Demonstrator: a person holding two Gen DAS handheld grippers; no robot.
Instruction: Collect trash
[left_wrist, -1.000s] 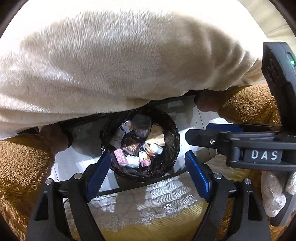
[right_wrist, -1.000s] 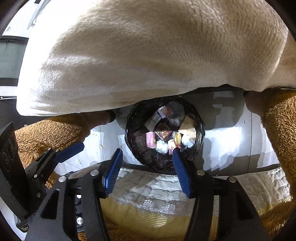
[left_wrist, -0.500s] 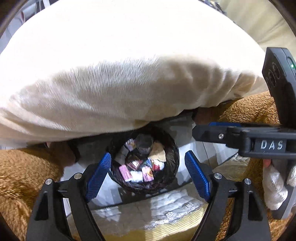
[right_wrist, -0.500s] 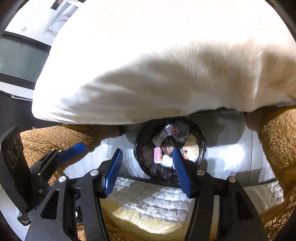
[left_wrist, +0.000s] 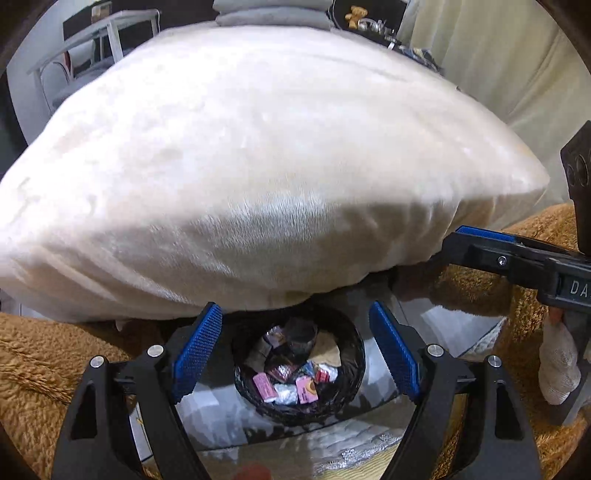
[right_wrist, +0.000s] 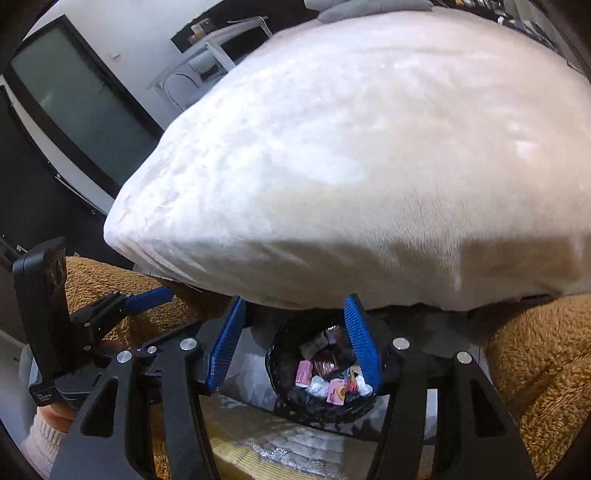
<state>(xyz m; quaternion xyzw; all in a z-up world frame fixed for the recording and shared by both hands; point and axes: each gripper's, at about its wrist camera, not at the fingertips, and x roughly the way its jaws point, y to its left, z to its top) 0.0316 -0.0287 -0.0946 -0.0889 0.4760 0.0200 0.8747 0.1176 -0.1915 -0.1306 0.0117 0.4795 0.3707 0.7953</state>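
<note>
Trash bin (left_wrist: 299, 369) on floor below is seen packed w/ wrappers (left_wrist: 306, 387); collecting judged approx. done. Left tool (left_wrist: 295, 354) & right tool (right_wrist: 295, 343) are held part-open, nothing gripped.

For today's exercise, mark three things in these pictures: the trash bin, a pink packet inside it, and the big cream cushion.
trash bin (left_wrist: 354, 354): left wrist view, on its black-lined right rim.
pink packet (left_wrist: 264, 386): left wrist view, on the packet's flat face.
cream cushion (right_wrist: 369, 166): right wrist view, on the middle of its furry top.
</note>
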